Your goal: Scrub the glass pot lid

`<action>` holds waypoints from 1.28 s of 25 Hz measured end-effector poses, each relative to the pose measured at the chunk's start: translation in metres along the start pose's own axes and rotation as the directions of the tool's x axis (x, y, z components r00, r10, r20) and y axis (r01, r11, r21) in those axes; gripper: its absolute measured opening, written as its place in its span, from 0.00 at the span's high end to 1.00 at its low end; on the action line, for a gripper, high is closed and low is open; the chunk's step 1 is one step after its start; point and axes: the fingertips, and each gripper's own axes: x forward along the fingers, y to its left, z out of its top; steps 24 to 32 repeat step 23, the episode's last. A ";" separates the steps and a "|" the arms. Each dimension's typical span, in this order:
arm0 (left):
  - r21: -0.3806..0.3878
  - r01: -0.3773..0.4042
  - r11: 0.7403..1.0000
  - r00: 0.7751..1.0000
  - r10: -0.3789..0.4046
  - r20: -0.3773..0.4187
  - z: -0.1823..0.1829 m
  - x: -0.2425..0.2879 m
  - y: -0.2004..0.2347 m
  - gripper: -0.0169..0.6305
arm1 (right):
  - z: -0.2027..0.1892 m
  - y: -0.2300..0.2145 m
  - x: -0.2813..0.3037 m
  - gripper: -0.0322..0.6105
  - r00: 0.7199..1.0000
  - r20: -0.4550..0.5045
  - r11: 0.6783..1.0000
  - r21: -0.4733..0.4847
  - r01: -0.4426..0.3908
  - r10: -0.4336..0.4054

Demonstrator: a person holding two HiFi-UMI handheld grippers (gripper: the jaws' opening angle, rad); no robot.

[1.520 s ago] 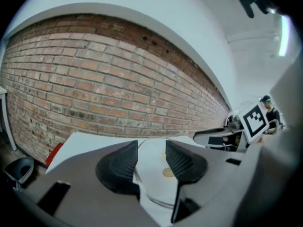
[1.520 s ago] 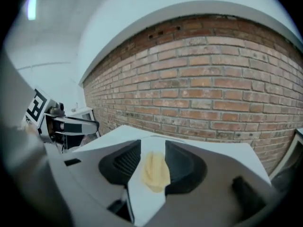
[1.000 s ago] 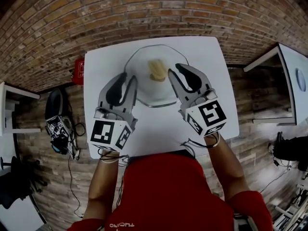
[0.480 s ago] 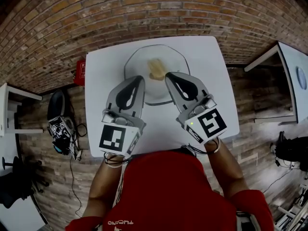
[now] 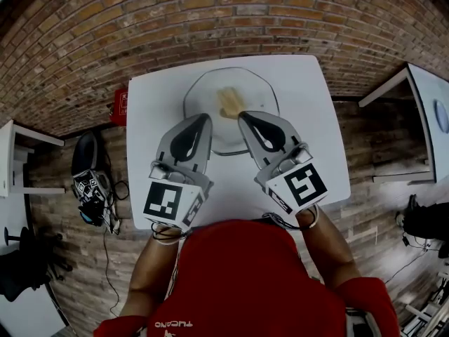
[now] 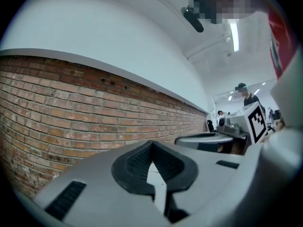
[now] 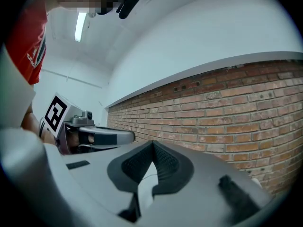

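Note:
The round glass pot lid [image 5: 210, 90] lies flat on the far half of the white table [image 5: 151, 111]. A yellowish sponge [image 5: 228, 102] rests on the middle of the lid. My left gripper [image 5: 203, 116] is held over the lid's near left rim, and its jaws are shut with nothing between them. My right gripper [image 5: 243, 116] is over the near right rim, also shut and empty. Both gripper views look upward at a brick wall. The left gripper [image 6: 151, 144] and right gripper [image 7: 152, 143] each show their pads closed together. The lid is hidden in both gripper views.
A red object [image 5: 118, 102] sits by the table's left edge. A black bag [image 5: 83, 153] and a marker-covered device [image 5: 88, 187] with cables lie on the floor at left. Other white tables stand at far left [image 5: 17, 135] and far right [image 5: 421, 100].
Both grippers' jaws went from open to shut. Both hands drew slightly back toward the person, and the tips came closer together at the lid's near rim.

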 end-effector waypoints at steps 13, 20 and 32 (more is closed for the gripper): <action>-0.009 0.006 1.000 1.000 -0.006 -0.002 -0.001 0.003 0.006 0.95 | -0.003 0.000 0.000 0.90 1.000 -0.014 1.000 0.012 0.006 -0.006; -0.015 0.014 1.000 1.000 -0.014 0.000 -0.002 0.005 0.006 0.95 | -0.005 0.000 0.001 0.90 1.000 -0.022 1.000 0.012 0.009 -0.009; -0.022 0.016 1.000 1.000 -0.016 0.002 -0.004 0.005 0.007 0.95 | -0.007 0.001 0.001 0.90 1.000 -0.027 1.000 0.012 0.009 -0.009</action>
